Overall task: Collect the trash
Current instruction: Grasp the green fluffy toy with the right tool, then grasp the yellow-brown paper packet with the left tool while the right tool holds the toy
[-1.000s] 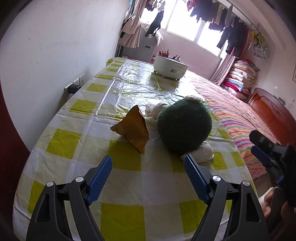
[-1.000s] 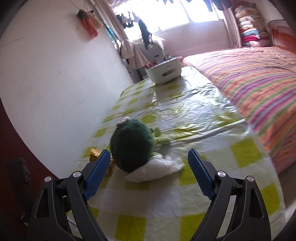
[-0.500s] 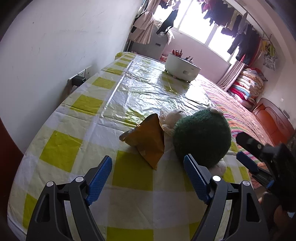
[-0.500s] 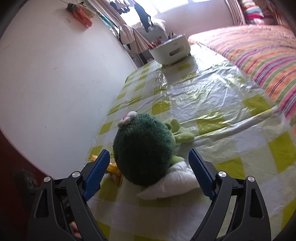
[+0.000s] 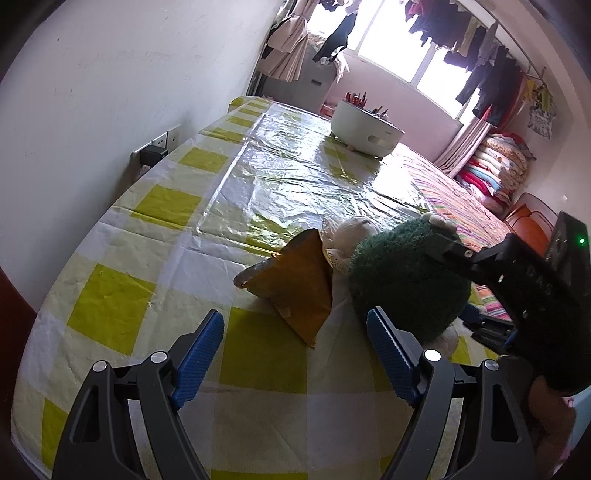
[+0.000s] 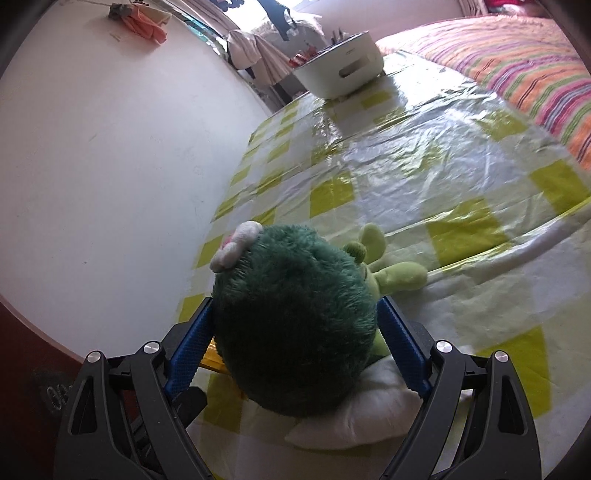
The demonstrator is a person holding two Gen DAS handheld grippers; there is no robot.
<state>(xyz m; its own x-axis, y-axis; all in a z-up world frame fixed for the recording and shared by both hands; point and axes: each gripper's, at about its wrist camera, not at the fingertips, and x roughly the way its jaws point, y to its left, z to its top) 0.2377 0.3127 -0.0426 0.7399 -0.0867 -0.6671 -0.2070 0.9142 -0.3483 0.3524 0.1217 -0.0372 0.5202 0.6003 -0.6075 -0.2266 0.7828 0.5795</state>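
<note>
a lived-in bedroom: striped bed [image 5: 458, 199], folded quilts [image 5: 495, 162], laundry [image 5: 480, 29] hanging at the window.

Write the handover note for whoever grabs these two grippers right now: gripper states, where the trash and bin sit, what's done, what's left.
Left gripper: jaws open, empty, aimed at the crumpled brown-yellow wrapper lying on the yellow-and-white checked tablecloth.
Right gripper: jaws open, straddling the dark green round plush toy; no squeeze visible, so not gripped yet.
A crumpled white tissue lies under the plush's near side; a second whitish crumpled wad lies behind the wrapper.
White round bin stands at the table's far end.
Done: nothing collected.
Left: probably shift the plush, then carry wrapper and tissues to the bin.
</note>
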